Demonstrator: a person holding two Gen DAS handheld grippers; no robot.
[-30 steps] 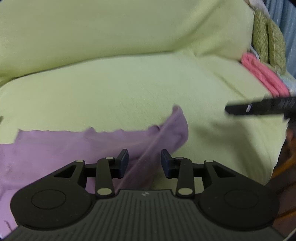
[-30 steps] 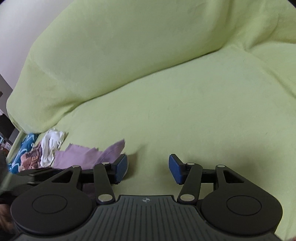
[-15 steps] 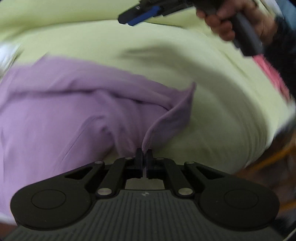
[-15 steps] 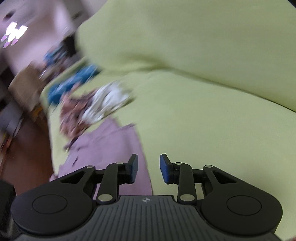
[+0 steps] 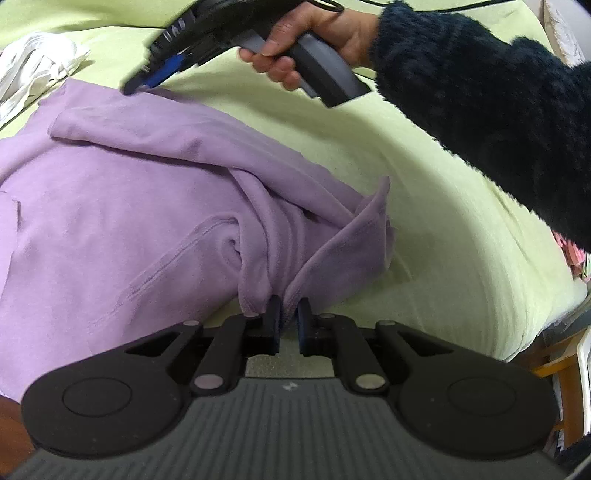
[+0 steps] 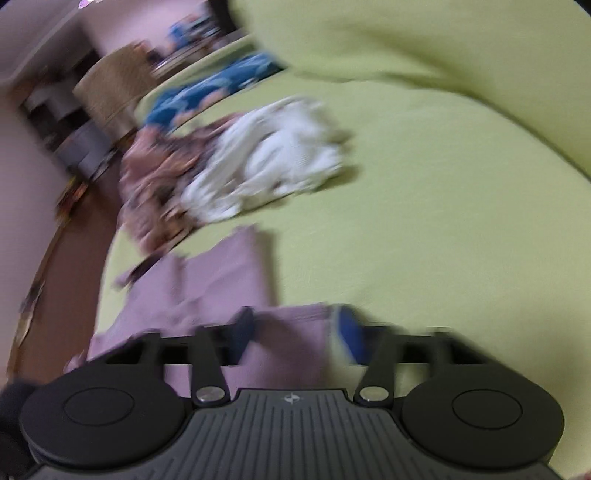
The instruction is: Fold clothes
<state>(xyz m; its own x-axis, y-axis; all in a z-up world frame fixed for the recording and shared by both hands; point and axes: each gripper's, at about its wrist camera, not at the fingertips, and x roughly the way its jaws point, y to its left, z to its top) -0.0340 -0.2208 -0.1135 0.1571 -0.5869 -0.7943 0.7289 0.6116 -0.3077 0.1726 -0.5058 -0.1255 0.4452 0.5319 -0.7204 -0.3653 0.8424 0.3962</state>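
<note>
Nearest to me, my left gripper (image 5: 287, 320) had its jaws pinched together on a bunched edge of the lilac garment (image 5: 110, 221), the cloth rising out of the narrow gap between the pads. I judged that hold was there to anchor one corner so the piece could be pulled flat before any fold. The garment lay rumpled on the green sofa cover (image 5: 443, 206), with a ridge of creases running from my left jaws across to the far edge.

At that far edge, seen from the left wrist, my right gripper (image 5: 142, 83) had its tips touching the cloth; my right hand (image 5: 317, 33) gripped its handle. In its own blurred view the jaws stood apart, straddling the lilac fabric without clamping it. I took that as lining up for a second grasp opposite the first.

Further off lay a crumpled white garment (image 6: 273, 158) and a patterned pile (image 6: 159, 184), apart from the lilac piece, presumably waiting their turn.
</note>
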